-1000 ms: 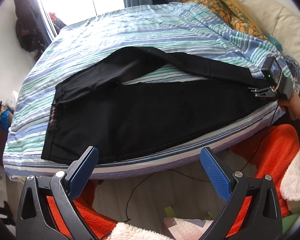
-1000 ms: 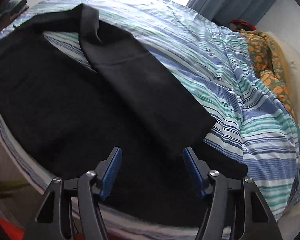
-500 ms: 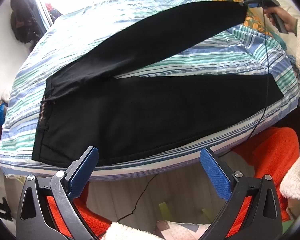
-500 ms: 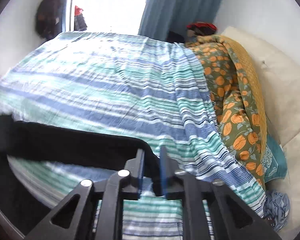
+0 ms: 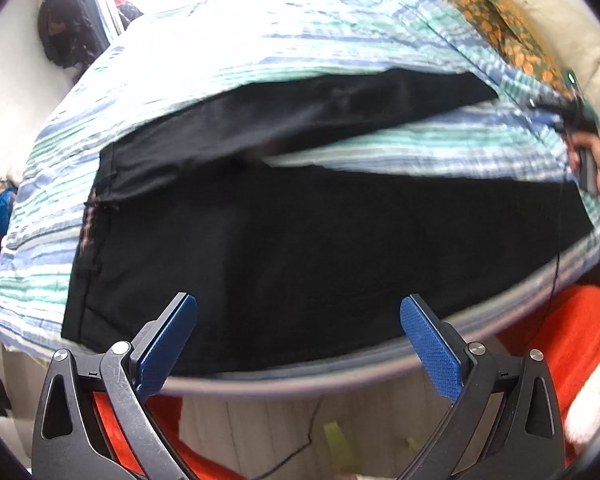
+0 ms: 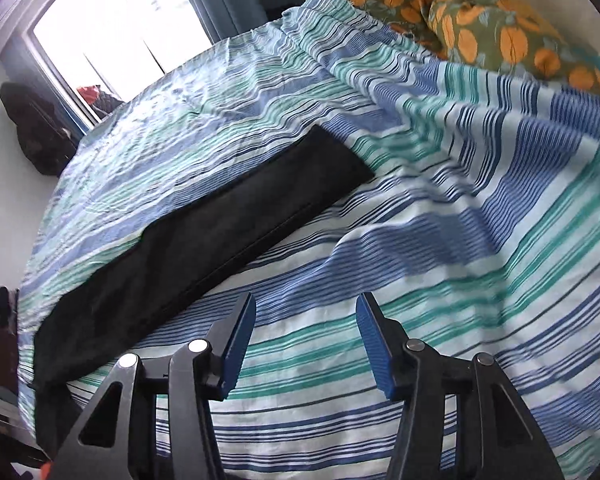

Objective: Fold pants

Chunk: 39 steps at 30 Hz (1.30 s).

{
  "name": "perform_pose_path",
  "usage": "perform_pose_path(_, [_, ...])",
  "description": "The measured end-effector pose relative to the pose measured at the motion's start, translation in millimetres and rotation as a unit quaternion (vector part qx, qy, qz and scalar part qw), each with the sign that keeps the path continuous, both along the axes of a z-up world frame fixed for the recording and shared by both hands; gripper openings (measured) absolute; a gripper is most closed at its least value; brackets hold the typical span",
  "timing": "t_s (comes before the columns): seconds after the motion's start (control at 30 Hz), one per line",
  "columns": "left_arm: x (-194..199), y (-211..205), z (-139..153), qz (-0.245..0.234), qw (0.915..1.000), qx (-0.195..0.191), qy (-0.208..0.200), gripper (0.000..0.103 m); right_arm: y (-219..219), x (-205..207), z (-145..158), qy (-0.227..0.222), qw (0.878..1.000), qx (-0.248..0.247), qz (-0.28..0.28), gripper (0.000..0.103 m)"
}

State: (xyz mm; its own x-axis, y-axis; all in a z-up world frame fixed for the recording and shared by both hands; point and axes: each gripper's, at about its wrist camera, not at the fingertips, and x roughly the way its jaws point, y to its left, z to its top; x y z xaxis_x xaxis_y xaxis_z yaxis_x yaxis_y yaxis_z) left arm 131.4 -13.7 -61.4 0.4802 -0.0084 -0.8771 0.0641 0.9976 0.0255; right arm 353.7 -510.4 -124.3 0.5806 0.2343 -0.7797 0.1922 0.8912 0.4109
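Note:
Black pants [image 5: 300, 232] lie spread on the striped bed, waistband at the left, the two legs splayed apart to the right. My left gripper [image 5: 298, 330] is open and empty, hovering off the near bed edge in front of the near leg. My right gripper [image 6: 306, 330] is open and empty above bare sheet, just right of the far leg [image 6: 204, 248], which lies flat and straight. In the left wrist view the right gripper [image 5: 576, 120] shows at the far right, beyond that leg's cuff.
The striped sheet [image 6: 440, 208] covers the bed. An orange-patterned green blanket [image 6: 460, 8] is bunched at the head end. A window [image 6: 112, 36] is beyond the bed. Red fabric [image 5: 556, 344] and a cable [image 5: 556, 248] hang by the near edge.
My right gripper, shut on the far leg's cuff half a second ago, has let go and opened. The far leg now lies flat on the sheet. The left gripper moved closer to the bed.

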Motion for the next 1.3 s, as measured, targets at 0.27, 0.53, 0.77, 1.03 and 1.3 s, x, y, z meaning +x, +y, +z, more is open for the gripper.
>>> perform_pose_path(0.27, [175.7, 77.2, -72.1, 0.137, 0.9830, 0.088, -0.085, 0.102, 131.3, -115.2, -10.9, -0.074, 0.995, -0.005, 0.071, 0.054])
perform_pose_path(0.53, [166.5, 99.9, -83.2, 0.153, 0.9838, 0.076, -0.056, 0.100, 149.1, -157.2, -41.4, -0.074, 0.993, -0.079, 0.051, 0.055])
perform_pose_path(0.77, [207.2, 12.1, -88.2, 0.046, 0.9962, 0.049, -0.056, 0.102, 149.7, -145.5, -41.7, -0.094, 0.993, -0.059, 0.043, 0.055])
perform_pose_path(1.03, [218.3, -52.1, -104.6, -0.007, 0.9972, 0.073, -0.018, 0.101, 154.6, -158.2, -35.7, -0.117, 0.988, -0.069, 0.077, 0.058])
perform_pose_path(1.3, [273.1, -113.9, -148.9, -0.016, 0.9959, 0.081, 0.037, 0.103, 142.8, -143.3, -48.3, -0.100, 0.991, -0.036, 0.080, 0.059])
